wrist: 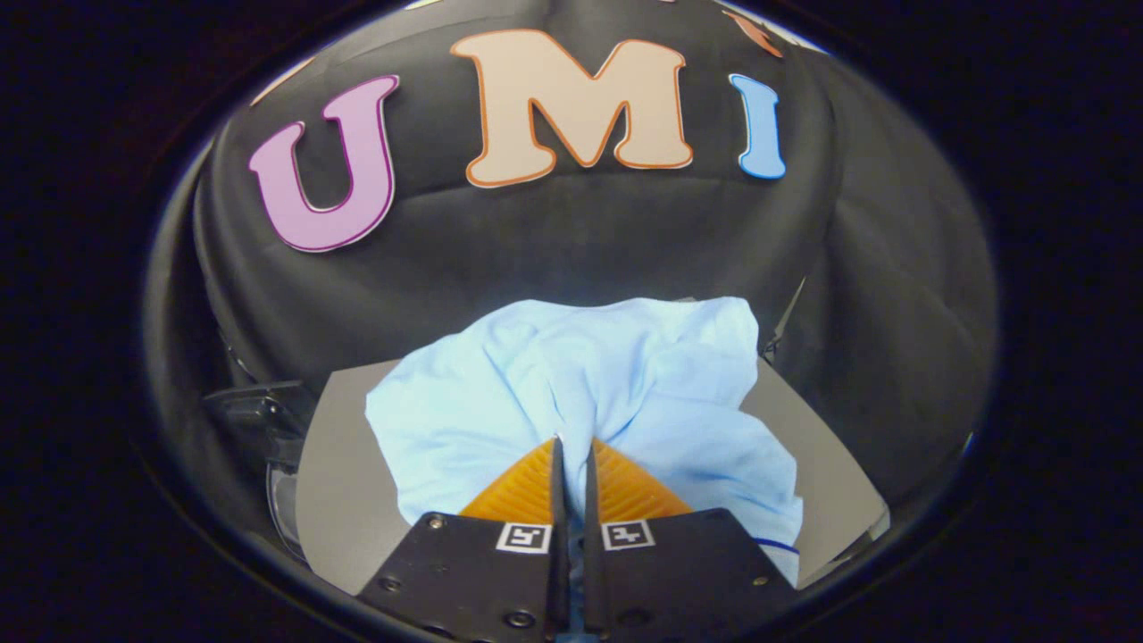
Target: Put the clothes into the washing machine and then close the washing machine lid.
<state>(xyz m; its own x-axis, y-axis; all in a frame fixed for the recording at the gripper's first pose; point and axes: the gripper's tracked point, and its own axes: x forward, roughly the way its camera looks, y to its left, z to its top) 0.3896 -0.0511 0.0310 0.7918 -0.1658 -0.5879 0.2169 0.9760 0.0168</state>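
Pinching a fold of the shirt (580,384): gripper (572,446) fingers nearly together, thin ridge of cloth squeezed between the tips. Fabric is pale blue, soft, crumpled, bunched into a rounded heap with creases running toward the pinch; thin dark stripe at its hem. It sits just ahead of the fingers on a flat grey matte surface (344,482). Wrinkled black cloth wall (571,241) behind.
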